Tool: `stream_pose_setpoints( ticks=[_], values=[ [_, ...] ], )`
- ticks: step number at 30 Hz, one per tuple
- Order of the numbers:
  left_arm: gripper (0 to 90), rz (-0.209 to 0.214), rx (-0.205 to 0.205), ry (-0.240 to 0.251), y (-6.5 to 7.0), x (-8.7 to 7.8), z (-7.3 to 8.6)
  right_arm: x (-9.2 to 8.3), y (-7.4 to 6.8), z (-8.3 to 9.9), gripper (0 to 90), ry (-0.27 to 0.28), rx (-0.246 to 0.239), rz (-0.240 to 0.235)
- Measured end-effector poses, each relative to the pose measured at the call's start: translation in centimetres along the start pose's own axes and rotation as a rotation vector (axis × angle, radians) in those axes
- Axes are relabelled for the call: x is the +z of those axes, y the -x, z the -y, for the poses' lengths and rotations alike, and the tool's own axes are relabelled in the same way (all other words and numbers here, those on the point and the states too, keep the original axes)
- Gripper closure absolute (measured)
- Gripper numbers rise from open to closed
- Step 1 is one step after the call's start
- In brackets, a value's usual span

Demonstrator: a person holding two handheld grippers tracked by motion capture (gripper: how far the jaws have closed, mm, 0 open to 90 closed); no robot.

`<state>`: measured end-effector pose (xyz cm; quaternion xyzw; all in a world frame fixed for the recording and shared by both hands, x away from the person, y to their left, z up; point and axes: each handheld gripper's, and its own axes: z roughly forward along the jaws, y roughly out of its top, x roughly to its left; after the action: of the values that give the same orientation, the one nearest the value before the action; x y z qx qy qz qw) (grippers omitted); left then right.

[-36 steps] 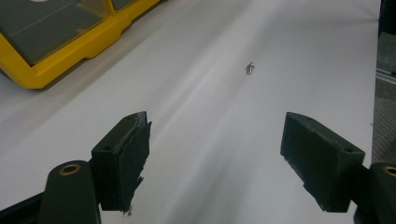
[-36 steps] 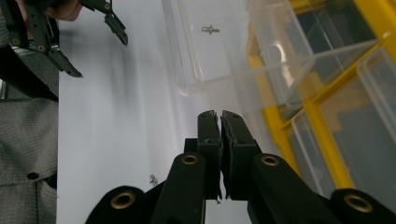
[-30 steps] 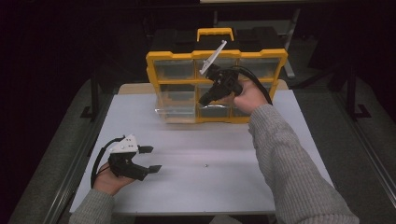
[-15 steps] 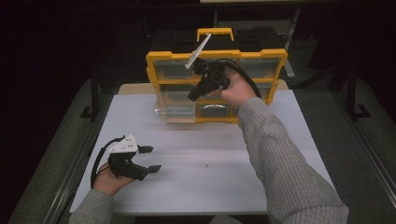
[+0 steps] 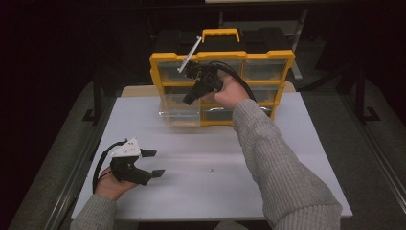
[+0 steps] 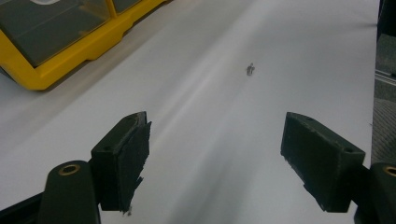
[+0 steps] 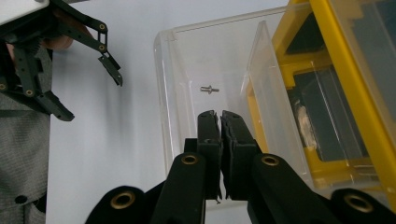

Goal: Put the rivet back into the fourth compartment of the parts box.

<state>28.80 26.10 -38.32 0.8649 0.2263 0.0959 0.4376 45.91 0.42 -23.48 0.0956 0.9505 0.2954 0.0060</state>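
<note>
Nearest the person, the left gripper (image 5: 152, 164) rested on the white table (image 5: 297, 158), jaws released and empty. A little ahead of it lay a loose screw (image 6: 250, 69) on the bare tabletop. Farther off, the right gripper (image 5: 190, 98) hovered with its jaws clenched on nothing, above a clear drawer (image 7: 187, 60) pulled out from the yellow organizer (image 5: 222, 55) at the table's far edge. One screw (image 7: 209, 88) lay inside that drawer. To do this well, the gripper should probably open first, then descend straight over the screw and pinch its shank without nudging the drawer walls.
</note>
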Motion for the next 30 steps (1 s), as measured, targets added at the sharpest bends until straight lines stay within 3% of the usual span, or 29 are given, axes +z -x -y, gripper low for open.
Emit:
stream_pose_setpoints(
  ticks=[17, 30],
  values=[
    [23.1, -0.001, 0.001, 0.001, 0.0, 0.0, 0.0, 1.9, 0.5, -0.1, 80.6, -0.010, 0.026, 0.001],
    [23.1, -0.003, 0.009, -0.002, 0.0, 0.0, 0.0, -0.4, 0.2, 0.9, 80.3, 0.039, 0.031, 0.014]
  ],
)
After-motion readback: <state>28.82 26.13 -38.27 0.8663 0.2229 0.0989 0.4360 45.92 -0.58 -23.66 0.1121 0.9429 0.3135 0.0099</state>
